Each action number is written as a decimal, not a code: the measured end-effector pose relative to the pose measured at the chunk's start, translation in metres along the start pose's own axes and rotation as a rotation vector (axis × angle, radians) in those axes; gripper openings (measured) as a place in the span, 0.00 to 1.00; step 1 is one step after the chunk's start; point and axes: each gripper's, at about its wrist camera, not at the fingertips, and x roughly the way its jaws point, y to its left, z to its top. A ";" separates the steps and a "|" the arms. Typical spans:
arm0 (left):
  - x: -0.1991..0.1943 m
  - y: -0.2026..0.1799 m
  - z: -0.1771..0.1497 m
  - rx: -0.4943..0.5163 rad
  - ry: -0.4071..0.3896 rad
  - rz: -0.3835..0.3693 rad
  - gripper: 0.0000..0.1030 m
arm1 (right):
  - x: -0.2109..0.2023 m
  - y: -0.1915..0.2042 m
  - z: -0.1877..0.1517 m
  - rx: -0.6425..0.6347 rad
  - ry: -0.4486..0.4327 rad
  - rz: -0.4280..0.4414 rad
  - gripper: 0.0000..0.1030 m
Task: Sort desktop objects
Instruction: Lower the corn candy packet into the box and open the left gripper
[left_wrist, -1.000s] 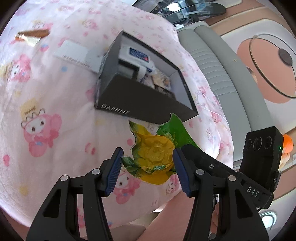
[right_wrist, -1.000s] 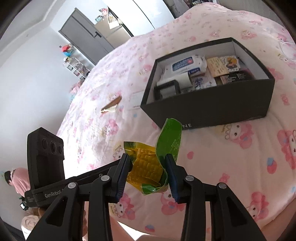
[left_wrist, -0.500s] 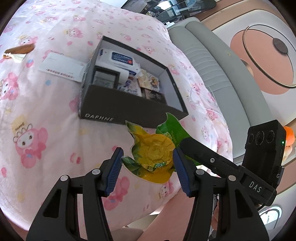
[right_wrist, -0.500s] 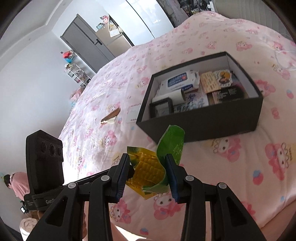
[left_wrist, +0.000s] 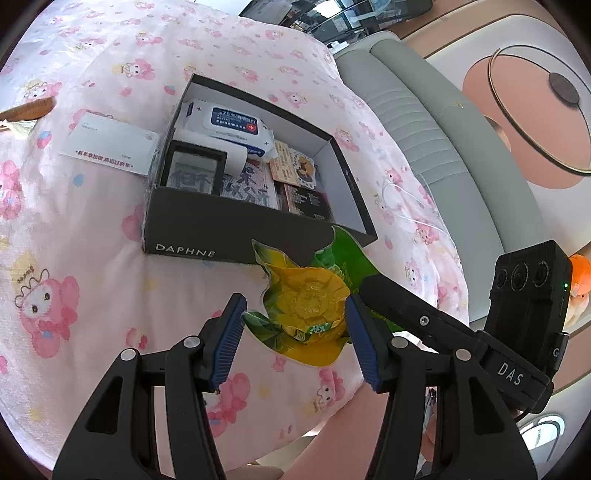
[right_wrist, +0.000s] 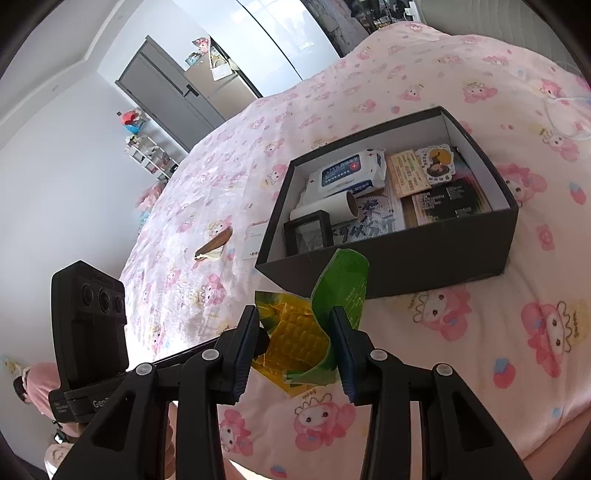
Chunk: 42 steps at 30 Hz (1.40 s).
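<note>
Now, corn packet (right_wrist: 295, 338) clamped in right gripper (right_wrist: 295, 341) — before black box (right_wrist: 424, 266).

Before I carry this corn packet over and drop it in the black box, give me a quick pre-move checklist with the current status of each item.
1. Right gripper shut on the corn packet: ok, both pads press it.
2. Left gripper out of the way: not ok, its open fingers straddle the same packet.
3. Packet lifted off the bedspread: cannot tell.
4. Black box open: ok, no lid on it.
5. Room in the box: cannot tell; wipes pack, paper roll, small frame and cards cover most of the floor.
6. Box within the path: ok, it sits just beyond the packet.
</note>
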 end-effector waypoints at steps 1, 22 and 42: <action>-0.001 -0.001 0.003 0.001 -0.004 -0.002 0.54 | -0.001 0.002 0.002 -0.007 -0.003 -0.001 0.35; 0.061 -0.002 0.110 0.017 -0.043 -0.011 0.54 | 0.042 -0.030 0.107 -0.007 -0.046 -0.020 0.35; 0.084 0.018 0.096 0.026 -0.021 0.122 0.55 | 0.081 -0.078 0.098 0.085 0.044 -0.115 0.35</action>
